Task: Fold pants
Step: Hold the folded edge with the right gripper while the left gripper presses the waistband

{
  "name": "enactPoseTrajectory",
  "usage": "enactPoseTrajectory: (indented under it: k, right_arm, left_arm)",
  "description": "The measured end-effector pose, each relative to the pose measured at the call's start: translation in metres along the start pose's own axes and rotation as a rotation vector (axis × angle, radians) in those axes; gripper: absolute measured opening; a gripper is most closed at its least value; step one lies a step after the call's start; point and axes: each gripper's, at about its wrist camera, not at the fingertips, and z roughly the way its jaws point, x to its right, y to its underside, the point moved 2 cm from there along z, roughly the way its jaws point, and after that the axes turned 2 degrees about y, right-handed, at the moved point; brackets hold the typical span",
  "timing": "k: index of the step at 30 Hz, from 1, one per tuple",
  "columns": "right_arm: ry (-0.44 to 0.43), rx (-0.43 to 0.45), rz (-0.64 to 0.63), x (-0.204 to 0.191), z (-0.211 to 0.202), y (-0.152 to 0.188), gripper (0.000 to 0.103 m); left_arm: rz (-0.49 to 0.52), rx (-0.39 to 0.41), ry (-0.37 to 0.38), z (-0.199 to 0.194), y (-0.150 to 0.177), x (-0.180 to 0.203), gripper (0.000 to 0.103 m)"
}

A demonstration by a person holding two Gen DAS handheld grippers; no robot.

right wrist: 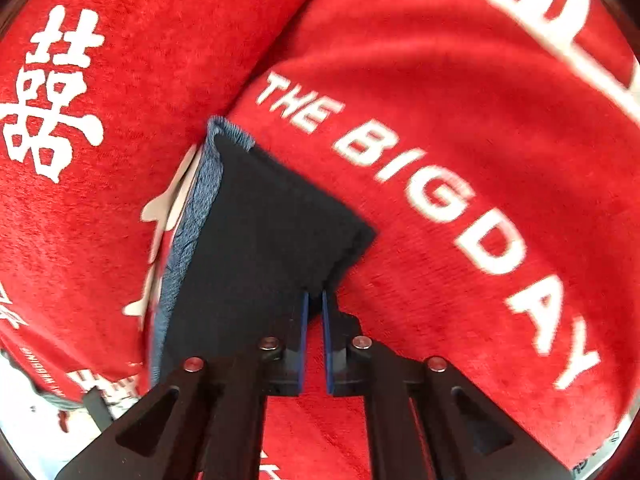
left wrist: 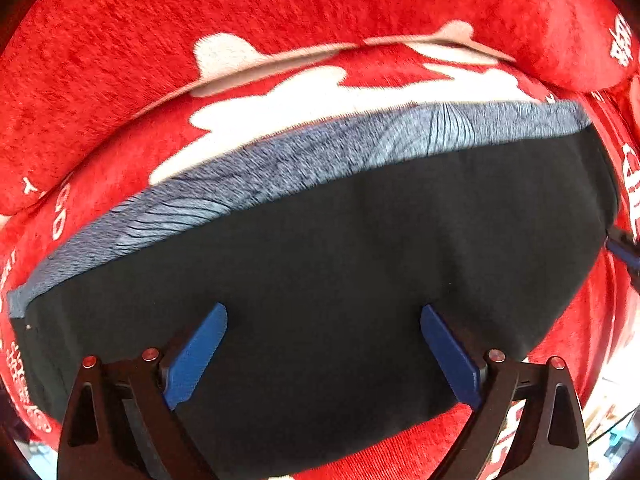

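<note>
The pants are black with a grey-blue patterned waistband and lie folded flat on a red blanket. My left gripper is open, its blue fingers spread wide just above the black cloth, holding nothing. In the right wrist view the pants appear as a dark folded panel with the waistband along its left side. My right gripper is shut on the near corner of the pants. The right gripper's tip also shows at the left wrist view's right edge.
A red plush blanket with white lettering "THE BIG DAY" and Chinese characters covers the whole surface. A raised fold of it runs behind the pants. A strip of light clutter shows past the blanket's right edge.
</note>
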Motion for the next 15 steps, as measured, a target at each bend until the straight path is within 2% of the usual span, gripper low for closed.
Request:
enactPoseTrajectory:
  k: [2,4,5,9,11,13,14,15]
  right_arm:
    - [0.028,0.036,-0.031,-0.008,-0.014,-0.001,0.02]
    - [-0.011,0.086,-0.133,-0.033,-0.026,-0.005,0.02]
    - [-0.041,0.077,-0.199,-0.051,-0.023,-0.007,0.02]
    - [-0.099,-0.013,-0.385,-0.118,0.023,-0.013,0.02]
    - [-0.099,-0.054,-0.445,-0.142,0.053,-0.013,0.02]
    - [-0.063,-0.085,-0.469,-0.151,0.078,-0.015,0.02]
    - [-0.038,-0.084,-0.474,-0.15,0.084,-0.016,0.016]
    - [-0.059,-0.061,-0.47,-0.148,0.087,-0.021,0.012]
  left_arm:
    - [-0.02,0.061,0.013,-0.015,-0.014,-0.003,0.099]
    - [-0.04,0.103,0.005,-0.022,-0.031,-0.005,0.099]
    - [-0.055,0.117,0.0,-0.021,-0.043,-0.005,0.099]
    - [-0.089,0.11,-0.067,0.003,-0.077,-0.005,0.099]
    - [-0.115,0.063,-0.094,0.027,-0.083,-0.006,0.099]
    - [-0.158,0.085,-0.073,0.032,-0.086,-0.012,0.103]
    - [-0.158,0.085,-0.071,0.034,-0.087,-0.013,0.103]
    - [-0.152,0.092,-0.07,0.033,-0.088,-0.013,0.103]
